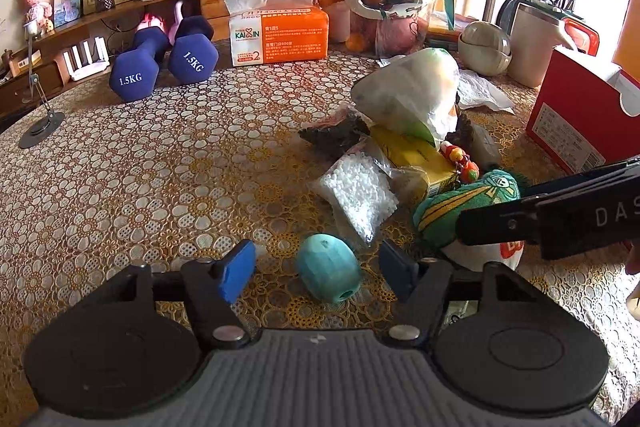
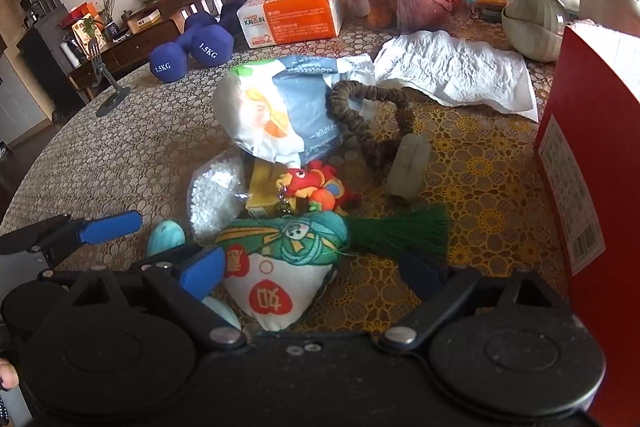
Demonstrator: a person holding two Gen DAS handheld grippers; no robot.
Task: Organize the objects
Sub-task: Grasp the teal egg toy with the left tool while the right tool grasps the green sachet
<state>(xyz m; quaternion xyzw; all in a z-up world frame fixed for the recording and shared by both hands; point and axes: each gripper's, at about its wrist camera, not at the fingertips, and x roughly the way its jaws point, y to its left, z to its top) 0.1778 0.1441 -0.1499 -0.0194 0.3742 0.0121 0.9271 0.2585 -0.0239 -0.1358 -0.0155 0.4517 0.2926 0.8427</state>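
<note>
A: Turquoise and faceted, the wooden bead lies on its side on the lace-covered worktop, between the wide-open fingers of the left tongs, which grip nothing.

B: And the right tongs?

A: Also spread and empty, straddling the embroidered sachet with the green tassel, just beside the bead.

B: How should the left one close well?

A: Probably by pushing a little further forward so the blue pads meet the bead's widest part; it looks hard and rounded, so off-centre pressure could squirt it toward the bag of white pellets.

B: Any other risk?

A: The two tools are close; closing one at a time seems safer.
</note>
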